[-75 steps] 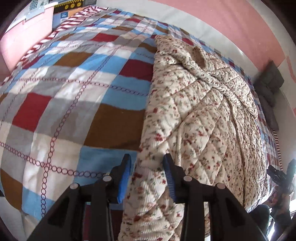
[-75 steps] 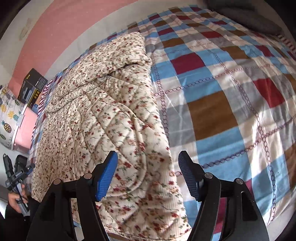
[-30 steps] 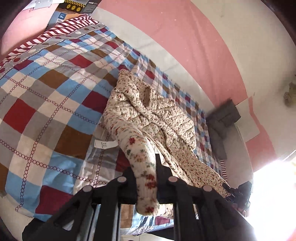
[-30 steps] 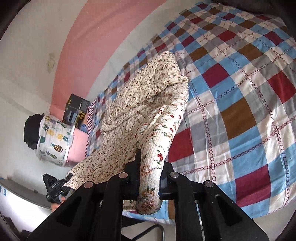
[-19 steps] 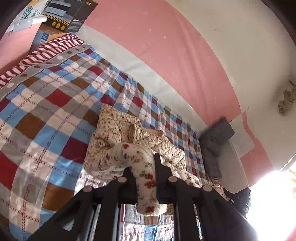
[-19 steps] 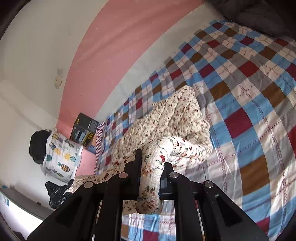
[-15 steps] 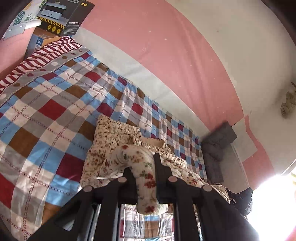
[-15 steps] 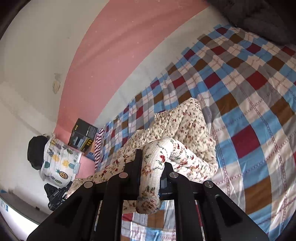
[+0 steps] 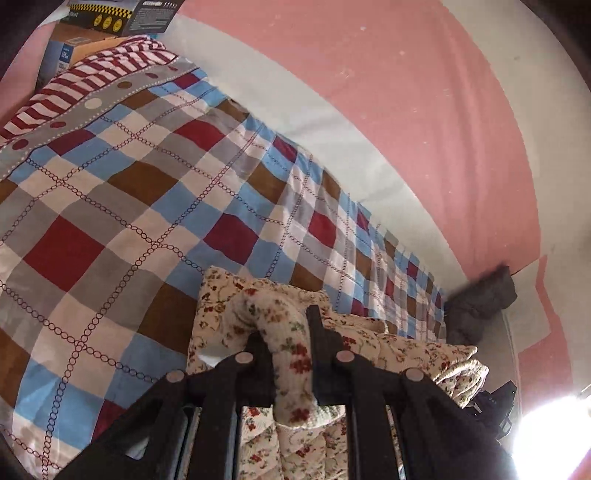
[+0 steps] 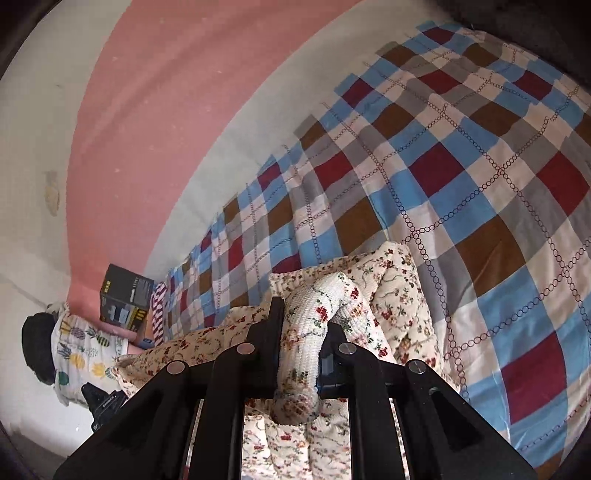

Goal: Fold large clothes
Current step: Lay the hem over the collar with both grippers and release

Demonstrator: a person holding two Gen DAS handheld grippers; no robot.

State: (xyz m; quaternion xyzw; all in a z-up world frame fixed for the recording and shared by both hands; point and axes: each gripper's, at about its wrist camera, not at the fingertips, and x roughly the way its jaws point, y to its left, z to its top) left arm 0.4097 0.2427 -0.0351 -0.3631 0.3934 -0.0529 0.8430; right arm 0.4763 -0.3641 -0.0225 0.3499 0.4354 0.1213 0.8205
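- Right now my left gripper is squeezed tight on a thick knit edge of the flowery quilted coat, and the cloth bulges out between the two black fingers.
- My right gripper is squeezed tight too, on another knit edge of the same flowery quilted coat.
- Both edges curl up and over the fingers like fat rolls.
- The coat hangs from my grippers, and its far part rests bunched up on the checked bed cover.
- In the left view the coat sits at the near side of the bed cover, and more of it trails off to the right, toward a dark grey cushion.
- The cushion lies at the far right end of the bed cover, against the pink wall.
- A red and white striped pillow lies at the far left end of the bed cover, and a cardboard box is just behind it.
- In the right view a black box stands past the far left end of the checked bed cover.
- Near that box, a cloth with pineapples hangs over something dark.
- I can see a small bit of my left gripper low at the left, below that cloth.
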